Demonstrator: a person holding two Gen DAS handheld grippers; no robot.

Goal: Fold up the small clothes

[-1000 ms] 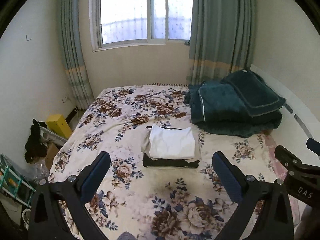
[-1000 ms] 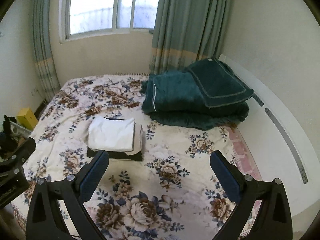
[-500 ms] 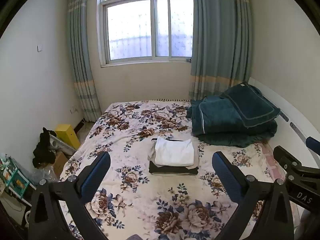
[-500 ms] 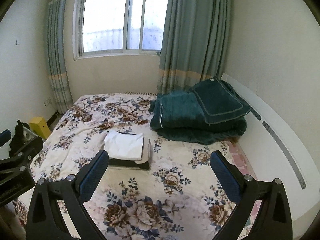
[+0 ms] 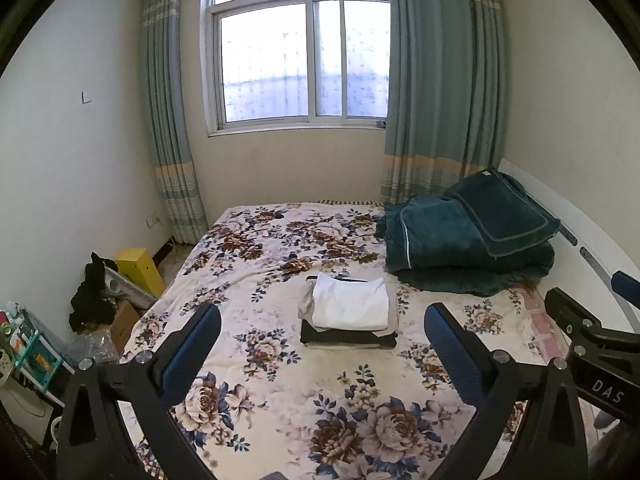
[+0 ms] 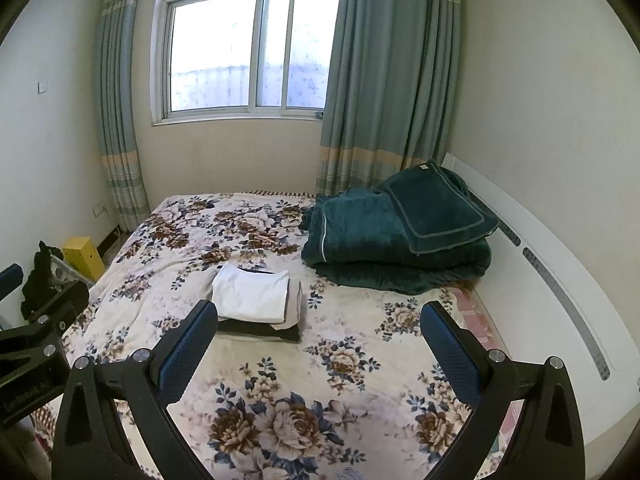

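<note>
Both grippers are being pulled back and lifted away from the bed (image 5: 256,360). In the earlier pictures the stack of folded clothes (image 5: 348,314) was filling more of the view; now it is being seen smaller and farther off, and more of the window (image 5: 300,60) and the walls is being shown.

The left gripper (image 5: 322,344) is being held wide apart, with nothing between its blue pads (image 5: 192,344). The right gripper (image 6: 320,340) is being held the same way, spread and empty.

The stack is lying well ahead of the fingers. In the left view it is sitting between the two fingers and beyond their tips. In the right view the stack (image 6: 256,300) is just past the left finger's tip. A white piece (image 6: 250,294) is lying on top, with a grey piece and a dark piece under it.

Nothing is being touched, so the folding is most likely finished, or a rest is being taken.

The letters "DAS" are being read on the side of the right gripper in the left view. Some writing on the other gripper's side in the right view is too blurred to be read.
</note>
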